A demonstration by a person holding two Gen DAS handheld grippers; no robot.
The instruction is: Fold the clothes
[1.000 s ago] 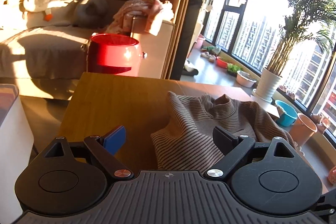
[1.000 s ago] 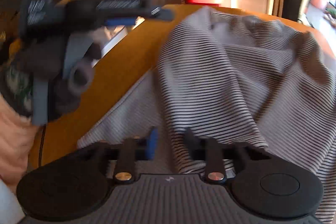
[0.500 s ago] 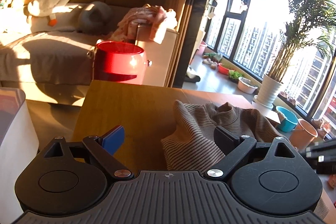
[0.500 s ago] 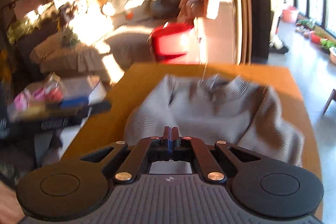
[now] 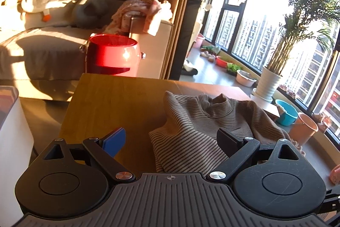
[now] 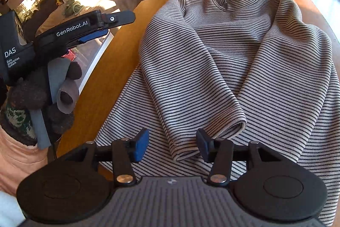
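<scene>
On the wooden table (image 6: 119, 69) your striped sweater (image 6: 244, 69) lies lengthwise, its collar at the far edge and its hem toward you, with both sleeves folded inward down the body. Your right gripper (image 6: 172, 144) hangs spread wide and empty just over the near sleeve cuff (image 6: 212, 137). Your left gripper (image 5: 173, 142) is likewise parted, gripping nothing, above the sweater's left edge; you can see it from the side in the right wrist view, held in a dark glove (image 6: 31, 95). Beyond the table stand a red bin (image 5: 113, 54), a sofa (image 5: 42, 44) and, by the window, a potted palm (image 5: 297, 20).
</scene>
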